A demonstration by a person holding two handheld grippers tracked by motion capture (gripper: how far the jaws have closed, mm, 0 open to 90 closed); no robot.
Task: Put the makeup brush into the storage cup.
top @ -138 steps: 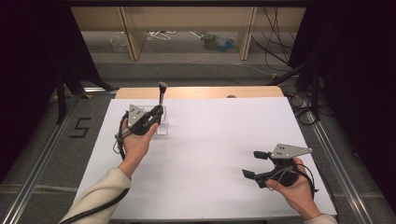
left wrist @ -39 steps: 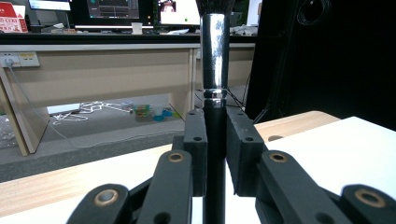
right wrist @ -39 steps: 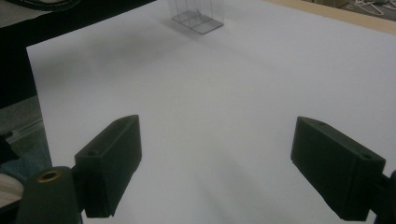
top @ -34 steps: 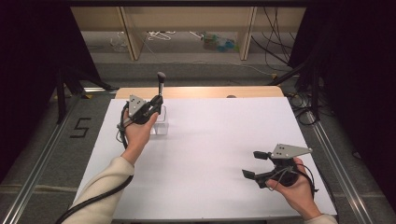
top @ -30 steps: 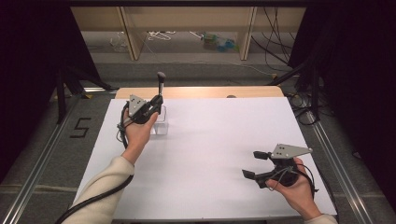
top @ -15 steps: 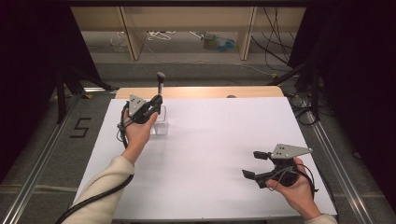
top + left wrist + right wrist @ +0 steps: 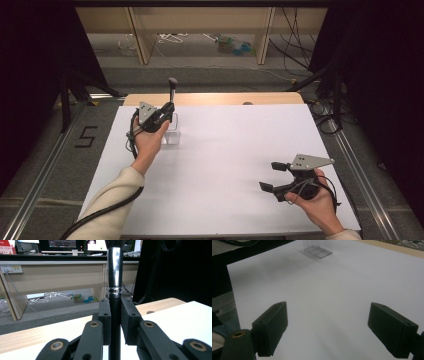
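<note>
Currently upright over clear acrylic organizer (image 7: 172,131): makeup brush (image 7: 115,277) | left gripper (image 7: 115,315) clenched on black handle below chrome ferrule | light, rigid, slick; grip handle, not bristles | right gripper (image 7: 328,322) spread wide, idle above white table (image 7: 235,150).

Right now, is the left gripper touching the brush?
Touching. In the left gripper view, the left gripper has both jaws pressed against the black handle of the upright brush, no gap either side.

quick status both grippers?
Left gripper: shut on the makeup brush, held upright.
Right gripper: open, holding nothing, over the white table.
</note>
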